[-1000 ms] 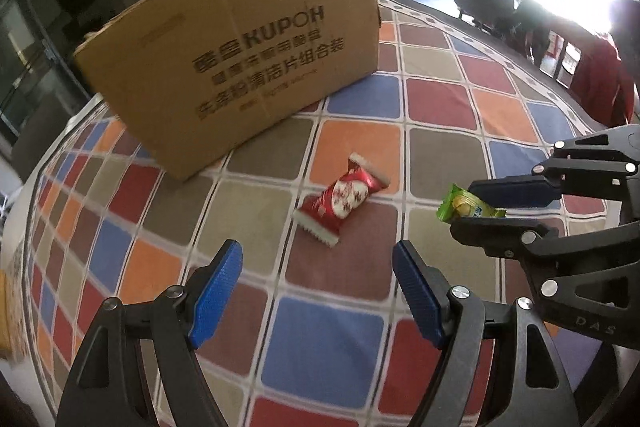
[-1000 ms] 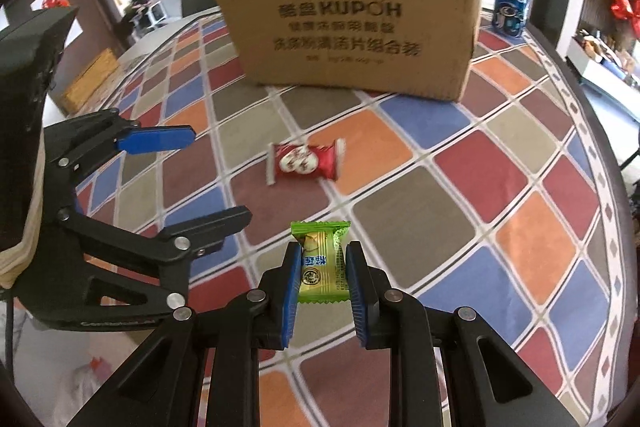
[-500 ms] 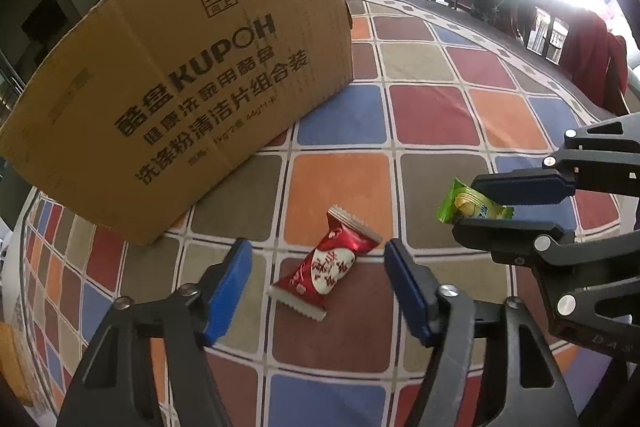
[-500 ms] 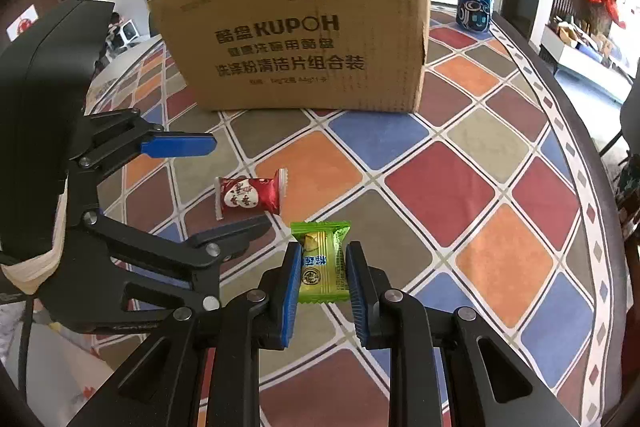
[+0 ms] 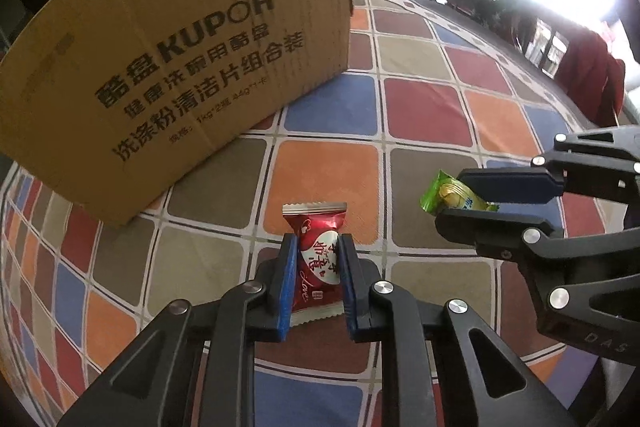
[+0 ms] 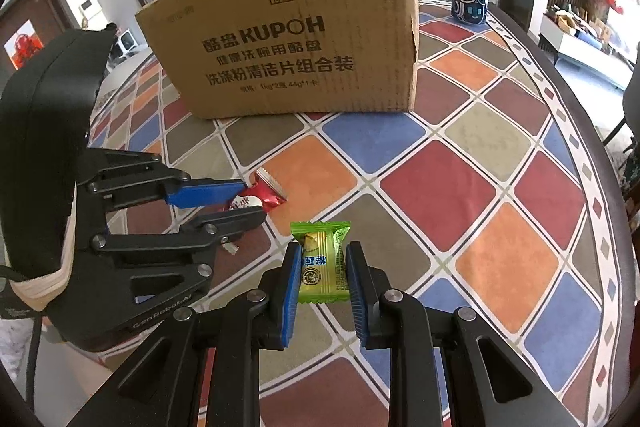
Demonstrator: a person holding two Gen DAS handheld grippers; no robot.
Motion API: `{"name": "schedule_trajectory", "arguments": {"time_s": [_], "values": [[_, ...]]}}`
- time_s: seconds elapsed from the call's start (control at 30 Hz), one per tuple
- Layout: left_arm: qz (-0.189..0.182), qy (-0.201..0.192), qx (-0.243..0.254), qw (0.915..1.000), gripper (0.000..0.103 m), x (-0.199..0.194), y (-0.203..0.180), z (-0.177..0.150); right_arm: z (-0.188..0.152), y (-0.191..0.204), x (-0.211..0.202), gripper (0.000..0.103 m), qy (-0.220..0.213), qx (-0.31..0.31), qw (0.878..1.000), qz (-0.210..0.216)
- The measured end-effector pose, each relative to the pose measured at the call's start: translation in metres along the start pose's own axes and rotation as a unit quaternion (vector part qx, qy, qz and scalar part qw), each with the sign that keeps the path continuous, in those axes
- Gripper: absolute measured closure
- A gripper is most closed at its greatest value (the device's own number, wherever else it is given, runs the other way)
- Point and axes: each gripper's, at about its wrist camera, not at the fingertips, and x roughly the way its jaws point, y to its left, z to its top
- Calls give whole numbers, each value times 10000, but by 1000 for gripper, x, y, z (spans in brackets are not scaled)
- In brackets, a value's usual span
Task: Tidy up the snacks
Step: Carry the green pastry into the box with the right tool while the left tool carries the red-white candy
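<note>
Cardboard box (image 5: 172, 67) stands at the far left on a checked table (image 5: 420, 99). Right of it, the left gripper (image 5: 318, 259) has just been closing, and its blue fingers (image 5: 286, 267) now pinch a red candy (image 5: 318, 255) low over the table. Further right, the right gripper (image 6: 322, 267) pinches a green candy (image 6: 320, 267) the same way. Both grips look centred; I judge the next move is to lift straight up, carry both over the box rim, then let go.
</note>
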Motion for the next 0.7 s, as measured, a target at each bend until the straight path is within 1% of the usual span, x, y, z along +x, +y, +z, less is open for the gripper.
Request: {"name": "schedule_trajectory", "arguments": {"time_s": [0.13, 0.27, 0.5, 0.7], "values": [[-90, -41, -435, 9990, 82, -6, 7, -3, 1, 0, 0, 79, -13, 7, 10000, 6], [-7, -178, -693, 9974, 82, -17, 10, -8, 4, 0, -4, 79, -62, -13, 10000, 21], [268, -629, -1002, 9926, 82, -46, 14, -13, 10, 5, -15, 79, -210, -60, 9997, 60], [402, -936, -1242, 9870, 82, -70, 21, -12, 20, 13, -30, 79, -438, -183, 9989, 67]]}}
